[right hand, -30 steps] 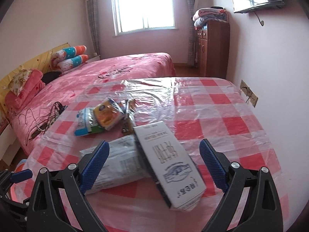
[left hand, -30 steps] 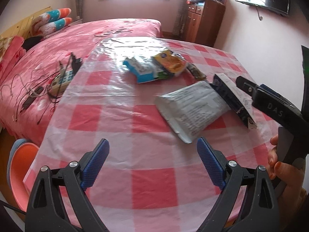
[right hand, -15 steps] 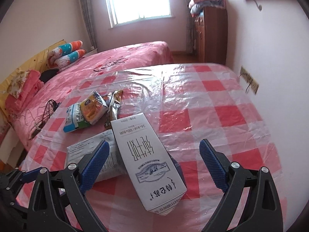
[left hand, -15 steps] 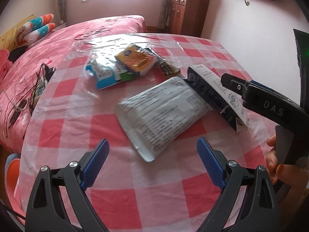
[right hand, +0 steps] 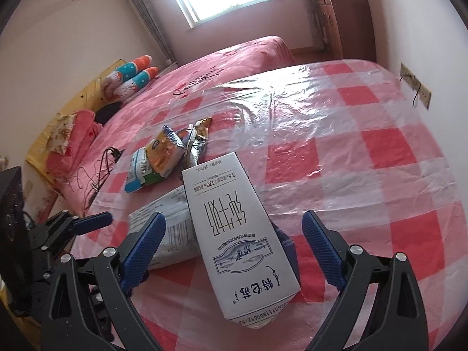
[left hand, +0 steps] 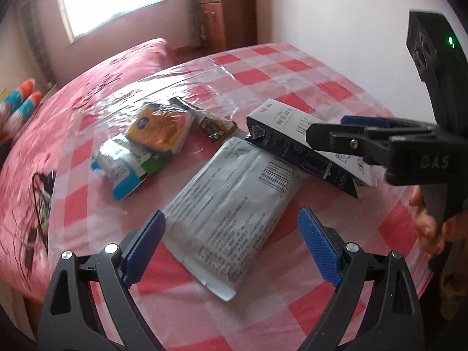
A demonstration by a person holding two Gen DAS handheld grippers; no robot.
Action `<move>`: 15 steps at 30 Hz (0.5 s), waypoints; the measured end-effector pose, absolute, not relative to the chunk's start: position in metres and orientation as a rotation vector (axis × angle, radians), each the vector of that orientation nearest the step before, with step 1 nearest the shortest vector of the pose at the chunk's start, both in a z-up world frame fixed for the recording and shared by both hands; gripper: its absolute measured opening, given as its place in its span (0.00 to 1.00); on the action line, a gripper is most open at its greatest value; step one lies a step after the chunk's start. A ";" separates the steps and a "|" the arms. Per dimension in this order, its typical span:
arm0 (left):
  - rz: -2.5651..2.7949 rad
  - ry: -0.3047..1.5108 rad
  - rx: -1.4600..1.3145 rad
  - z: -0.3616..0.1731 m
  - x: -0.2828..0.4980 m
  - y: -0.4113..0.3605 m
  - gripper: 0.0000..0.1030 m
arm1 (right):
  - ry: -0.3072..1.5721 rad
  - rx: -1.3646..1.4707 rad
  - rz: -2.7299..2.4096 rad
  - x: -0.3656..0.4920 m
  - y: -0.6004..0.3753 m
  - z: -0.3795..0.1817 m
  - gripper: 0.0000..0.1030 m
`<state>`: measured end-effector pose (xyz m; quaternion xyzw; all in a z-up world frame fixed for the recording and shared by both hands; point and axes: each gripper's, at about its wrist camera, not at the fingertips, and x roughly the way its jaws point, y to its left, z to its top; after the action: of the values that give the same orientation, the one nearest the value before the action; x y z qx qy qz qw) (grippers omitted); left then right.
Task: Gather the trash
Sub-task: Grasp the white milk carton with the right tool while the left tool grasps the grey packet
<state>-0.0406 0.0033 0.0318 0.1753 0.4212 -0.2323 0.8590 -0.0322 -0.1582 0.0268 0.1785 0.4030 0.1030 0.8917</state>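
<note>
While both grippers hung over the checked table, nothing was gripped. Going left to right in the left wrist view: blue-and-green wrapper lay furthest left, with the yellow snack packet overlapping its far end. Just right of that, a dark foil wrapper. Grey printed pouch lay flat at centre, its near end between the blue pads of the left gripper, jaws spread wide, not touching it that I could tell. White milk carton lay on its side right of the pouch, its far end resting on the pouch's edge.

Right gripper was also spread wide, straddling the carton; pads were clear of its sides, so no contact. A hand held that gripper's handle at the far right edge. All trash sat on the tablecloth's plastic cover.
</note>
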 end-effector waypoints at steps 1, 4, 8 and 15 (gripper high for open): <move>-0.491 0.884 0.384 0.030 -0.039 0.002 0.90 | 0.840 0.378 0.218 -0.032 -0.159 0.026 0.91; -0.497 0.887 0.434 0.024 -0.033 -0.001 0.90 | 0.839 0.386 0.223 -0.031 -0.160 0.025 0.91; -0.529 0.919 0.447 0.018 -0.024 -0.001 0.90 | 0.844 0.407 0.238 -0.029 -0.161 0.024 0.91; -0.594 0.956 0.409 0.013 -0.013 0.001 0.93 | 0.848 0.405 0.253 -0.026 -0.158 0.022 0.91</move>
<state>-0.0130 0.0014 0.0130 0.1924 0.4498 -0.2796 0.8262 -0.0265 -0.1585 0.0219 0.1945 0.4073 0.1218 0.8840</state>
